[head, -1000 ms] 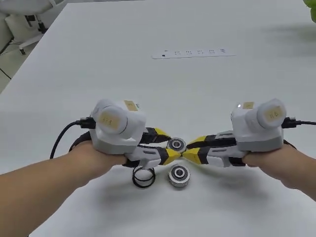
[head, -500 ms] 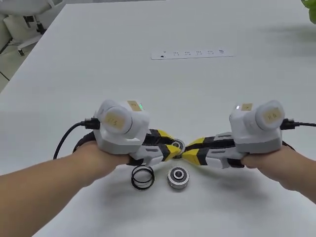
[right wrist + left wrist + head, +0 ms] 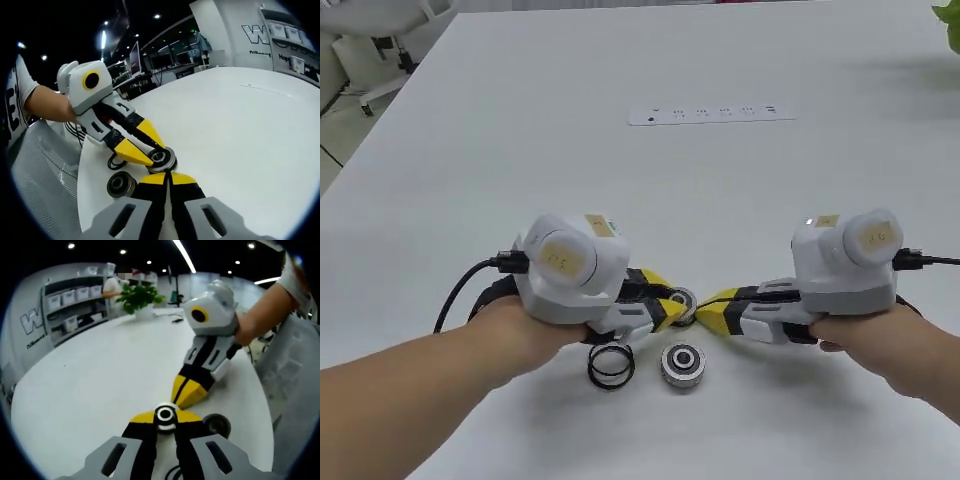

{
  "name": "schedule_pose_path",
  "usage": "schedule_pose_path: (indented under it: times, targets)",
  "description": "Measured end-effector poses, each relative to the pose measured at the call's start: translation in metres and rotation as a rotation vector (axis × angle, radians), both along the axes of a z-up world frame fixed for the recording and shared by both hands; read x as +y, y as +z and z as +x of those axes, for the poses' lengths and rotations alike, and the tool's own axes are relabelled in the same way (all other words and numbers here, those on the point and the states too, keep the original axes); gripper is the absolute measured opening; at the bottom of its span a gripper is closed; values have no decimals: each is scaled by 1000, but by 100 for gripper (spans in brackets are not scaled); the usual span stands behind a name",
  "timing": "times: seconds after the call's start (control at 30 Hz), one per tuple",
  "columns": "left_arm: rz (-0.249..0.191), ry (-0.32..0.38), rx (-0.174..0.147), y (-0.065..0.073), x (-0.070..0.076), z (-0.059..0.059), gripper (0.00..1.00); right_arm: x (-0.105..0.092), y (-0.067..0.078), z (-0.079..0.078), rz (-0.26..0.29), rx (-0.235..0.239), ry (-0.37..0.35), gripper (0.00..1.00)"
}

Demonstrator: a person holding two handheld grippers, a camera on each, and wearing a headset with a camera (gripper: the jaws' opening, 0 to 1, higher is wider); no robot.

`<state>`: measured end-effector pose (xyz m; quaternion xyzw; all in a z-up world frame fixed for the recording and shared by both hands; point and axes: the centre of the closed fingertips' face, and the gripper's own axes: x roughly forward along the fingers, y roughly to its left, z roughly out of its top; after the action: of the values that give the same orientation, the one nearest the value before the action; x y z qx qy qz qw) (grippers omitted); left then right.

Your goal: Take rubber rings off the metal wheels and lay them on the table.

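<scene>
The person is holding the left gripper and the right gripper low over the white table, tips pointing at each other just below the middle of the head view. The left gripper's yellow-tipped jaws are clamping a metal wheel between them; in the left gripper view this held wheel is sitting at the jaw tips at bottom centre, its round face turned toward the camera. The right gripper's jaws are pressing together with nothing visible between them, and their tips are hovering just beside the held wheel; whether they are touching it cannot be told.

A second wheel is lying flat on the table just below the two sets of tips in the head view, apart from both grippers. To its left, the black rubber rings are resting on the table as overlapping loops, under the left gripper's body and near the second wheel without touching it. In the right gripper view the second wheel is showing at lower left, with the black loops just above it.

A white power strip is lying in the upper middle of the head view, well apart from the work. A green plant is standing at the table's far end in the left gripper view.
</scene>
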<state>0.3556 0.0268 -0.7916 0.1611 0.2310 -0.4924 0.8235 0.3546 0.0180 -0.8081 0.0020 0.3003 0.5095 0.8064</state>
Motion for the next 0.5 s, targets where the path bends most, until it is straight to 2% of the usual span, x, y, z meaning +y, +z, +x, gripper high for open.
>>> schedule_pose_path:
  times: [0.1,0.37,0.5]
  targets:
    - [8,-2,-1,-1,1,-1,13,-3,-1,2,25,30,-28,0]
    - [17,13,-1,-2,2,-1,12,-3,2,4,57,62,-69,0]
    - [25,16,3,-3,1,-1,12,-4,6,7,68,53,-78,0]
